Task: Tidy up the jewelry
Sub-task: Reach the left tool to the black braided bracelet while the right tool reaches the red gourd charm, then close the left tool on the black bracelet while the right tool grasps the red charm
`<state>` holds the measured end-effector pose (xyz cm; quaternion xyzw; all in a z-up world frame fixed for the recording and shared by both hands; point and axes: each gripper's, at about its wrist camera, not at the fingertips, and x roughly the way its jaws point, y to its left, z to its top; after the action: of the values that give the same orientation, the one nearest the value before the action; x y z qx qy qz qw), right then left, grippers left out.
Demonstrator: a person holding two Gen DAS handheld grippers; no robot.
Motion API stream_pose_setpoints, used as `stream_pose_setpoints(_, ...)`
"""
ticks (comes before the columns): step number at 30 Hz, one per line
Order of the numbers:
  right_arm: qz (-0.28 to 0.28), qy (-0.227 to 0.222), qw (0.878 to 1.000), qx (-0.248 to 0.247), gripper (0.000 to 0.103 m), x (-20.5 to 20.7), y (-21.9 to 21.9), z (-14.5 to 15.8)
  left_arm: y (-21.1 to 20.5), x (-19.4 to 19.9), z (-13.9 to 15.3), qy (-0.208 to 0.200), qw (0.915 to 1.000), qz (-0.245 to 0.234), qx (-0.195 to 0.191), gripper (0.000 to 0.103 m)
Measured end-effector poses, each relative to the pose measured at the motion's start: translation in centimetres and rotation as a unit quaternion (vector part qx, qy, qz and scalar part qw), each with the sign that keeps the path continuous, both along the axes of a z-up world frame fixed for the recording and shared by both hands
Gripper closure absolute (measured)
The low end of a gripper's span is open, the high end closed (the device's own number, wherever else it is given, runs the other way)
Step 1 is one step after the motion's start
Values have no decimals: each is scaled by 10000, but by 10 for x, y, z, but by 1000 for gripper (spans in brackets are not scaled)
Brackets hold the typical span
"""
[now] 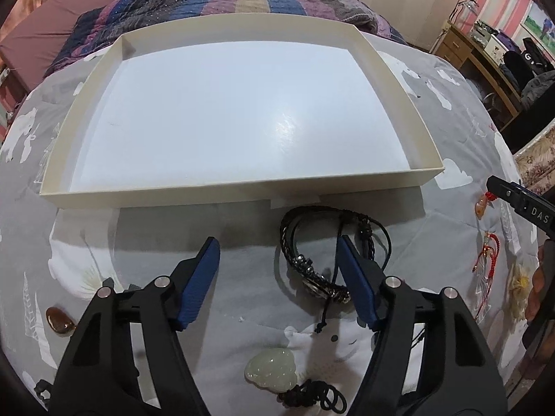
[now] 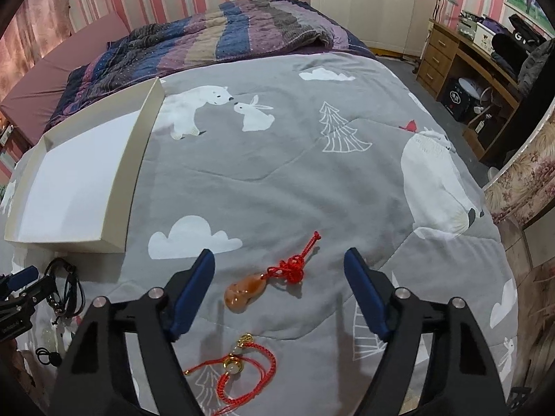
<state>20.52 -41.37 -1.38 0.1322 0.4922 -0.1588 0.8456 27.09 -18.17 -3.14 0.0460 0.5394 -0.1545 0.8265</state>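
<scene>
A shallow cream box (image 1: 52, 159) with a white floor lies empty on the grey bedspread; it also shows in the right wrist view (image 2: 135, 159). My left gripper (image 1: 277, 246) is open, its right finger over a black leather bracelet bundle (image 1: 312, 242). A pale jade pendant (image 1: 270, 367) on black cord lies below it, an amber stone (image 1: 59, 320) at left. My right gripper (image 2: 279, 260) is open above an orange gourd pendant (image 2: 244, 293) with a red knot (image 2: 295, 265). A red cord bracelet with gold beads (image 2: 242, 364) lies nearer the camera.
A striped quilt (image 2: 225, 38) is bunched at the head of the bed. A wooden desk (image 2: 464, 66) with clutter stands at the right, past the bed edge. The grey spread with bear prints (image 2: 437, 180) stretches right of the box.
</scene>
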Motion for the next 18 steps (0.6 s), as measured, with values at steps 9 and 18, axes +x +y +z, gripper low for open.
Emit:
stream_pose_setpoints(9, -151, 102, 9992, 353, 52, 7, -8, -17, -6, 5, -6, 59, 9999, -73, 83, 48)
stream_pose_setpoints(18, -144, 55, 9992, 365, 89, 8, -4, -22, -6, 5, -6, 22, 9996, -206, 190, 74)
